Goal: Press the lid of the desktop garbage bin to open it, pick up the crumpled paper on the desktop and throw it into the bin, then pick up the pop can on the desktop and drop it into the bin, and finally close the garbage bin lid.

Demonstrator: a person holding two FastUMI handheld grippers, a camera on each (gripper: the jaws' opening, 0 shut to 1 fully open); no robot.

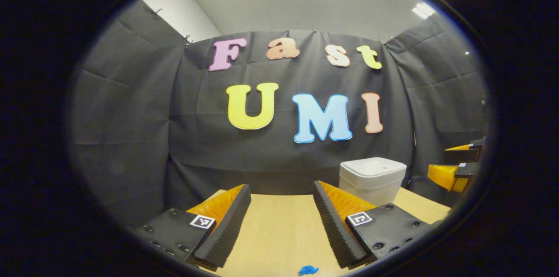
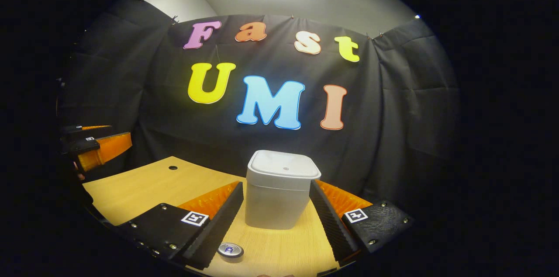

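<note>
While the lid of the squat white plastic garbage bin (image 2: 281, 189) lies flat and closed, nothing of my task looks begun; the press comes first. My right gripper (image 2: 276, 209) hangs above the pale wooden desktop (image 2: 144, 187) with its jaws spread wide, holding nothing; in the right gripper view the bin stands just beyond my fingertips, framed between them, its lid (image 2: 284, 164) level and a small mark at its centre. Near my left finger in that view, at the near edge of the desk, sits the silver top of a pop can (image 2: 230, 250), upright as far as I can tell; my left gripper shows at the far left of that view, apart from the bin. In the left gripper view my left gripper (image 1: 281, 220) is likewise wide open and empty over bare desktop; the bin sits to the far right, and a scrap of blue crumpled paper (image 1: 308, 270) lies at the near edge, below my fingers.

Risks, as I judge them: pressing the lid off-centre or at its rim could tip or slide the light bin instead of releasing the catch; dropping my right hand carelessly could knock the can over, since it stands so close to my finger; the paper is small and low, so my jaws could close above it.
</note>
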